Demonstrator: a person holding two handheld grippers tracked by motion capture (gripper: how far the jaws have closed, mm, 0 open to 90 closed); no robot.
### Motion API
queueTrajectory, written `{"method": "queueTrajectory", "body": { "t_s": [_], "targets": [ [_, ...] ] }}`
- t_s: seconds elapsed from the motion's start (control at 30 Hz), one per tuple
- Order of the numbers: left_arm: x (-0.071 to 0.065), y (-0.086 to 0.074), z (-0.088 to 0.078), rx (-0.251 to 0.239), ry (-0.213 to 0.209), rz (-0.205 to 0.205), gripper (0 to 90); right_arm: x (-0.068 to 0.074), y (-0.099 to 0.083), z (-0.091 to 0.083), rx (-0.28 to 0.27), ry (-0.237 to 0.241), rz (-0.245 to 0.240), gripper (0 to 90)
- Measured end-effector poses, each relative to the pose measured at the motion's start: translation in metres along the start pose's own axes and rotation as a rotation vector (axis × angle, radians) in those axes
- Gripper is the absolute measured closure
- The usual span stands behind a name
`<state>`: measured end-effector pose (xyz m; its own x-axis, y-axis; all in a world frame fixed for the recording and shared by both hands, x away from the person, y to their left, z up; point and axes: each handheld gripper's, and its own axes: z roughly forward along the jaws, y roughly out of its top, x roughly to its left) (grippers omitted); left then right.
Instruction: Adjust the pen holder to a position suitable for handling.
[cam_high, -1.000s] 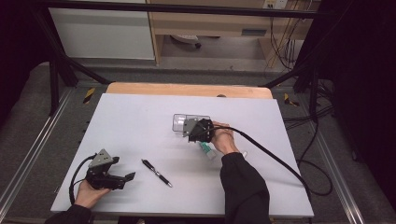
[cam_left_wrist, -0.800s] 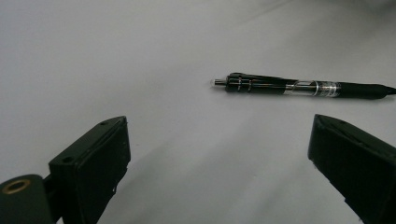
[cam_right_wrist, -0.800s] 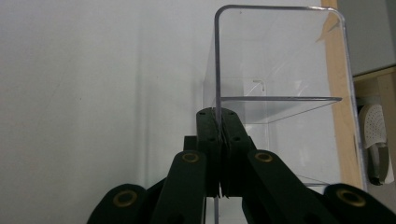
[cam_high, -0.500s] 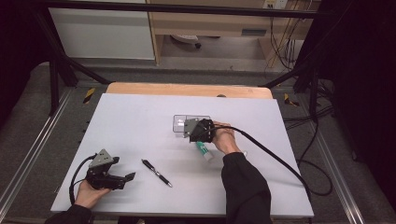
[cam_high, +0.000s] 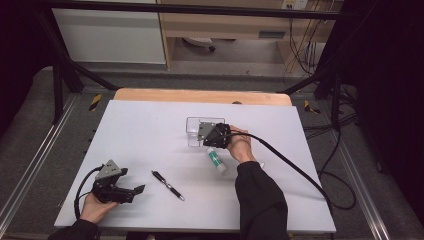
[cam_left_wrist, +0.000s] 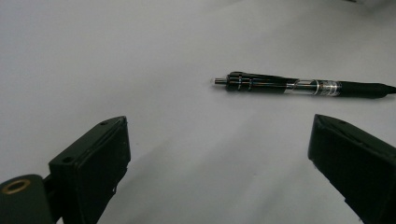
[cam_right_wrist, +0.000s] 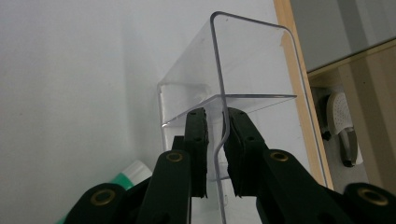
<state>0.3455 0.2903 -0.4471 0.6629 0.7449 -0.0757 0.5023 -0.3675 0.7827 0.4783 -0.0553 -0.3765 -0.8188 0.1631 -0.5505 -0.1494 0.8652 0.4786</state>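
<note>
Around the clear box (cam_right_wrist: 243, 70) wall, right tongs (cam_right_wrist: 215, 135) have just loosened.

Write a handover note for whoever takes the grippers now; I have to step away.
Left gripper: open, holding nothing, low at the near left of the table, aimed at the pen.
Right gripper: jaws have just been opening; a wall of the clear box stands between them, not clamped.
Things: box mid-table; glue stick lies just on its near side; pen lies apart, nearer the front.
Done: box set down, apparently.
Left: probably pen and glue stick into the box.
</note>
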Motion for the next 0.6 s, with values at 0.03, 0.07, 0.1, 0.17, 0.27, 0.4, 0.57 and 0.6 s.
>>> {"method": "queueTrajectory", "body": {
  "t_s": [0.03,0.07,0.1,0.17,0.27,0.4,0.57,0.6],
  "targets": [
    [0.000,0.000,0.000,-0.001,-0.001,-0.001,5.5,-0.001,0.000,0.001,0.000,-0.004,0.007,78.0],
    [0.000,0.000,0.000,-0.001,-0.001,-0.003,5.5,-0.001,-0.001,0.002,-0.003,-0.011,0.014,77.3],
    [0.000,0.000,0.000,0.000,0.000,-0.004,5.5,-0.002,-0.001,0.003,-0.002,-0.017,0.013,75.9],
    [0.000,0.000,0.000,0.000,-0.001,-0.004,5.5,-0.002,-0.002,0.004,-0.004,-0.026,0.028,74.6],
    [0.000,0.000,0.000,-0.001,-0.001,-0.005,5.5,-0.003,-0.002,0.005,-0.013,-0.030,0.057,67.8],
    [0.001,0.000,0.000,0.001,0.000,-0.008,5.4,-0.006,-0.001,-0.007,-0.040,-0.025,0.152,52.4],
    [0.000,0.000,0.000,0.003,0.003,-0.006,5.5,-0.008,-0.001,-0.021,-0.049,0.000,0.266,38.5],
    [0.000,0.000,0.000,0.004,0.004,-0.006,5.4,-0.007,-0.002,-0.026,-0.054,-0.004,0.304,36.6]
  ]
}}
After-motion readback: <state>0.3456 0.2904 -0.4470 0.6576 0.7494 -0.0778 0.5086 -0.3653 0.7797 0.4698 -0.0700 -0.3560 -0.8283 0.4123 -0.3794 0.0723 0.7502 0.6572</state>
